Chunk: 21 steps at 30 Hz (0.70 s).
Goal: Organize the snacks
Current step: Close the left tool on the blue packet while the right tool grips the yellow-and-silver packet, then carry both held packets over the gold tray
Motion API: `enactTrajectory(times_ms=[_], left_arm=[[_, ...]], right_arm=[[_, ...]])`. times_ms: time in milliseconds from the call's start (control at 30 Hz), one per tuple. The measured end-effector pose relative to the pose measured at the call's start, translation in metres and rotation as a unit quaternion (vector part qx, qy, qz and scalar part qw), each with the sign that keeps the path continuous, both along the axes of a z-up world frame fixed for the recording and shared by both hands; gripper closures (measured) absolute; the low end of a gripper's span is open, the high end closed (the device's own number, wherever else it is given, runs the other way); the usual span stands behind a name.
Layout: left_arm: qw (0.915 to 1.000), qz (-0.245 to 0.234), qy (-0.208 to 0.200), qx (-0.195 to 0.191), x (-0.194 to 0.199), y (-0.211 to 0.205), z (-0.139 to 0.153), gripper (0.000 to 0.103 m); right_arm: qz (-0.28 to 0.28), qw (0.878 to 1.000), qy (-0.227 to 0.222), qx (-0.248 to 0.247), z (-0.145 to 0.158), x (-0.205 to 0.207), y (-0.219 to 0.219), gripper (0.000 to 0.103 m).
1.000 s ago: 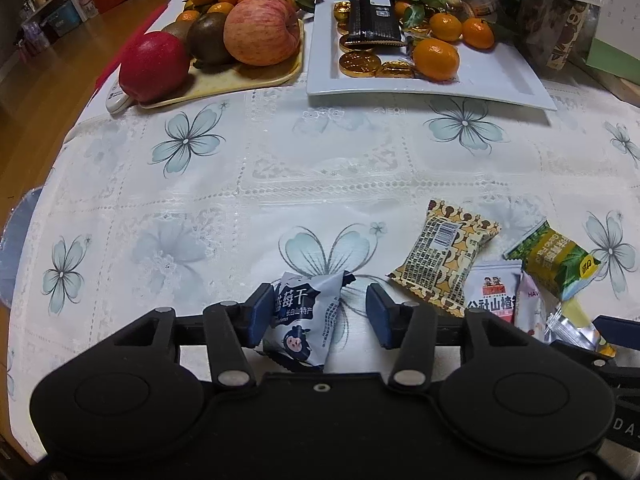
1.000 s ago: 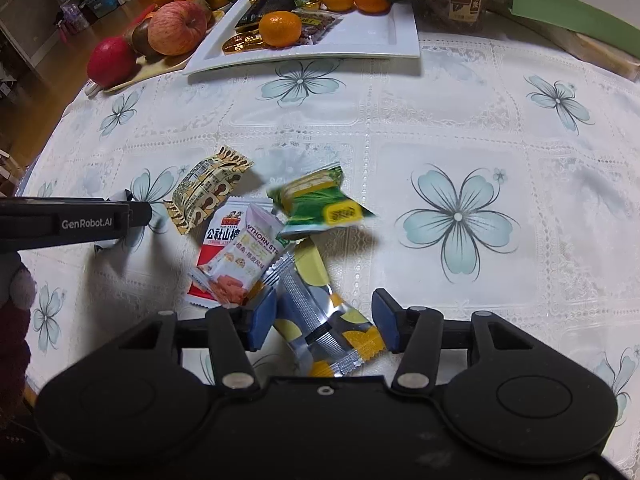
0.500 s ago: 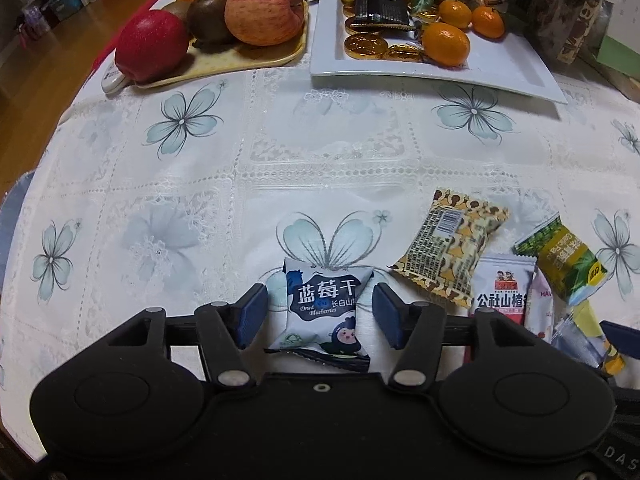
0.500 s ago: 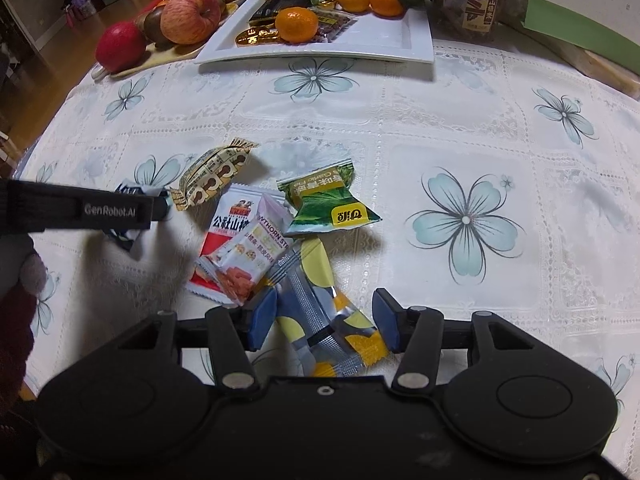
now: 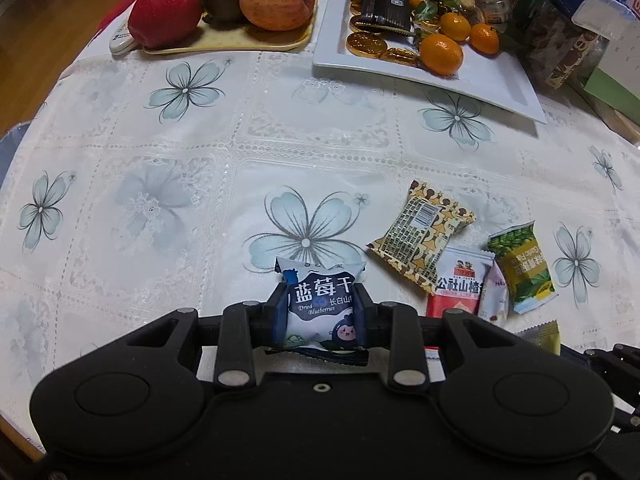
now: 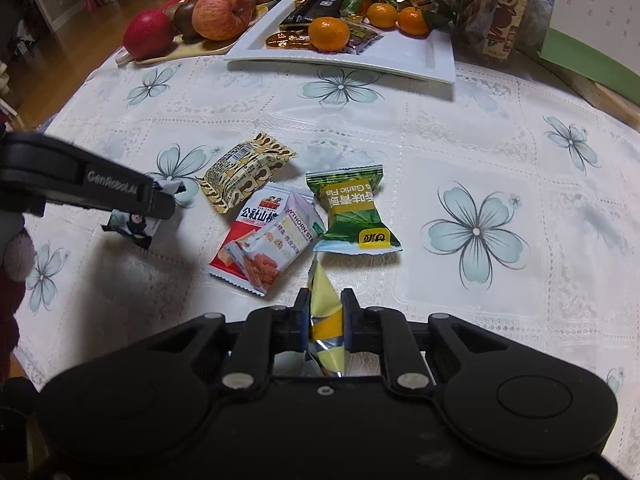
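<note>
Both hand-held grippers now clamp packets.

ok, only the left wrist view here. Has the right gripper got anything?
Observer: Yes, the right gripper is shut on a crinkled yellow-and-silver foil packet, with a pad on each side.
Operator: Is anything stacked in the pile beside it?
Observer: The white-and-purple hawthorn-strips packet lies tilted across the red-and-white flat packet.
Operator: Is the green one clear of the held packet?
Observer: The green garlic-pea packet lies just beyond the held packet's tip. I can't tell if they touch.
</note>
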<state>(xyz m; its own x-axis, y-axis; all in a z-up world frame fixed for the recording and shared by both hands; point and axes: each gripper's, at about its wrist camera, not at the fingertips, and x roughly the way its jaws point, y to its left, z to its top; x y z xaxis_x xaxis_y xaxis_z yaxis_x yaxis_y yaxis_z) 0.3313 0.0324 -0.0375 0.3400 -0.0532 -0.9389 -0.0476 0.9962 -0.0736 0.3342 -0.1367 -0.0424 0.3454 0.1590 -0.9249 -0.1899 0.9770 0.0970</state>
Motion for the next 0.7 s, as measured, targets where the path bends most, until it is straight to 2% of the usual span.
enactTrajectory(times_ms=[133,333,533,700], left_arm=[[1.0,-0.002,-0.001,-0.002,-0.008,0.001,0.006,0.063],[0.9998,-0.006,-0.01,-0.014,-0.021,0.002,0.018,0.063],[0.9991,-0.024,-0.032,-0.011,-0.044,-0.002,0.032,0.063],[0.9969,-0.045,-0.063,0.014,-0.075,-0.011,0.041,0.063]], right_arm=[[-0.042,0.998,0.013,0.037,0.001,0.0,-0.015,0.086],[-0.104,0.988,0.035,0.108,0.008,-0.004,-0.04,0.086],[-0.11,0.987,0.005,0.114,0.027,-0.017,-0.049,0.086],[-0.115,0.987,-0.013,0.115,0.033,-0.039,-0.052,0.086]])
